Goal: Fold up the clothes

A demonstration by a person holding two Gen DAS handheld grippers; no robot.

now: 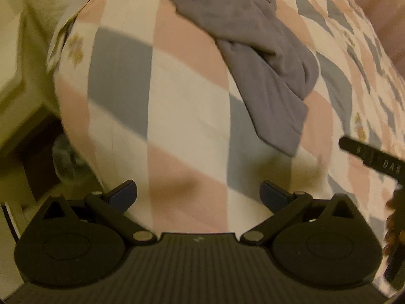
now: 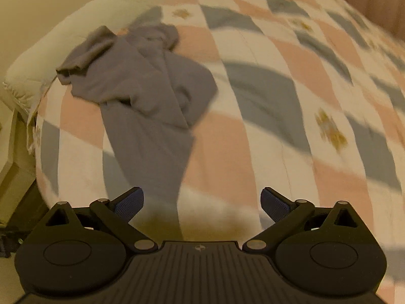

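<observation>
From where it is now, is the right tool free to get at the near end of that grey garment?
Probably yes. The right tool is open, and the grey garment lies crumpled on the checked quilt, its long near end running toward the tool with nothing on top or between.

Grey garment (image 1: 253, 50) runs off the top edge; checked bedspread (image 2: 329, 76) smears with blur.

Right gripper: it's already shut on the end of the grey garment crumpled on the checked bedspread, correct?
Not quite. The right gripper is open, its jaws spread wide and gripping nothing, as the right wrist view shows. The grey garment does lie crumpled on the checked bedspread, its near end reaching toward the gripper.
</observation>
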